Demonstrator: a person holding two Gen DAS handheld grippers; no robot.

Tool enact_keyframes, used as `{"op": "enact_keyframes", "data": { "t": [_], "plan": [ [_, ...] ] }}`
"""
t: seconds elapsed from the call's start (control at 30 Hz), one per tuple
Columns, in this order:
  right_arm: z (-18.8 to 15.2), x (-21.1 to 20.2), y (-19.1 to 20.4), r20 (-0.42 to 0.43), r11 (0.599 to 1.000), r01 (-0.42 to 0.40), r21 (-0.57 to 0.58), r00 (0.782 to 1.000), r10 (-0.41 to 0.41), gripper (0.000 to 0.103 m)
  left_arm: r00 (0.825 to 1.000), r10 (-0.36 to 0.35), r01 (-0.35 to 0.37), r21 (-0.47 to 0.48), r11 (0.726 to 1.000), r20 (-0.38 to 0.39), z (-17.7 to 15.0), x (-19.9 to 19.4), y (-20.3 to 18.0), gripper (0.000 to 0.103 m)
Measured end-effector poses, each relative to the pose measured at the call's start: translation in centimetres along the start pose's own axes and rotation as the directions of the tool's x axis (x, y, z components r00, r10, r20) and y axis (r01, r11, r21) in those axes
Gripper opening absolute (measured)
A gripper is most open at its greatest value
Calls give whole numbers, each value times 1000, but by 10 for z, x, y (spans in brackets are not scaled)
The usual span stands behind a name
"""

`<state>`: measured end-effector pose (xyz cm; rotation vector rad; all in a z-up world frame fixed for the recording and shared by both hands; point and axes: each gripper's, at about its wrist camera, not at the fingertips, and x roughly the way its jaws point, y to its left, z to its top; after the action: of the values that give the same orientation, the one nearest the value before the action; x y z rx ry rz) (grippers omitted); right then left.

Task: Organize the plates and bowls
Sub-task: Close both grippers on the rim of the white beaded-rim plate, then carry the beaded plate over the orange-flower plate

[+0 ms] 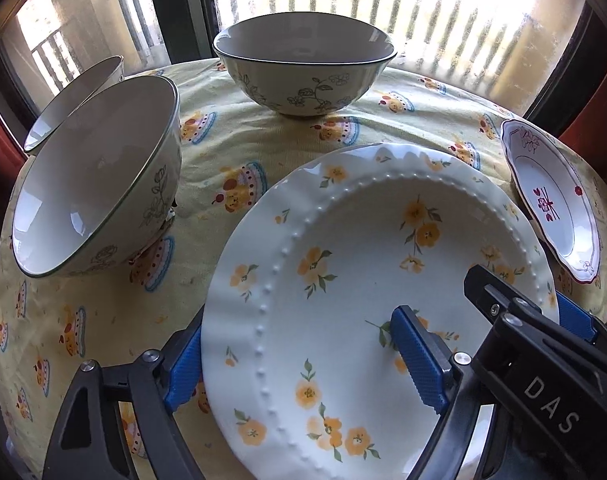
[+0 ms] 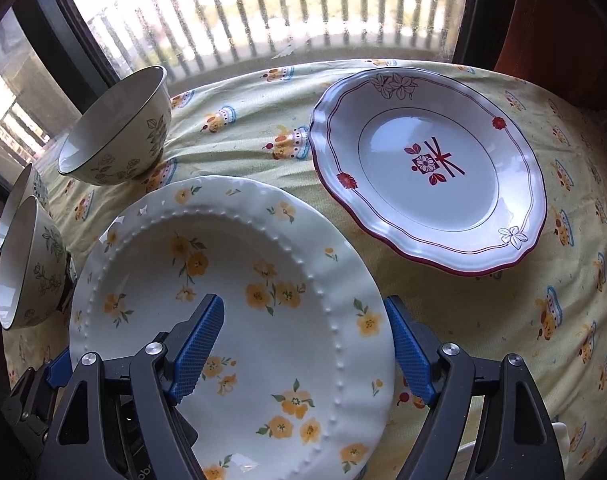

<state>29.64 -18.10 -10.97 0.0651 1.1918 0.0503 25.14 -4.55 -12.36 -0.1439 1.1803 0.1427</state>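
A white plate with yellow flowers (image 1: 343,280) fills the near middle of both views (image 2: 223,300). My left gripper (image 1: 299,368) straddles its left rim, one blue pad under the rim and one on the plate face; whether it presses on the plate is unclear. My right gripper (image 2: 307,348) straddles the right rim the same way. The right gripper's black body also shows in the left wrist view (image 1: 543,340). A white plate with a red rim (image 2: 427,168) lies to the right on the cloth, also in the left wrist view (image 1: 551,200).
Three floral bowls stand on the yellow cloth (image 1: 231,152): one at the back (image 1: 303,64), two nested or side by side at the left (image 1: 99,184). They show at the left in the right wrist view (image 2: 115,132). A window (image 2: 263,8) runs behind the table.
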Motion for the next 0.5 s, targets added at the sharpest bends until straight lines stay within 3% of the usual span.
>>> {"op": "enact_keyframes", "data": {
  "t": [0.1,0.5],
  "plan": [
    [-3,-1,2,-4,1000,21,5,1000,-21,83,1000,-5,5,15,1000,-4,1,3,2,86],
    [-36,-16,28,-52,999,-31,21,998,32,83,999,17,-16,11,1000,-38,-23,-12,46,84]
  ]
}}
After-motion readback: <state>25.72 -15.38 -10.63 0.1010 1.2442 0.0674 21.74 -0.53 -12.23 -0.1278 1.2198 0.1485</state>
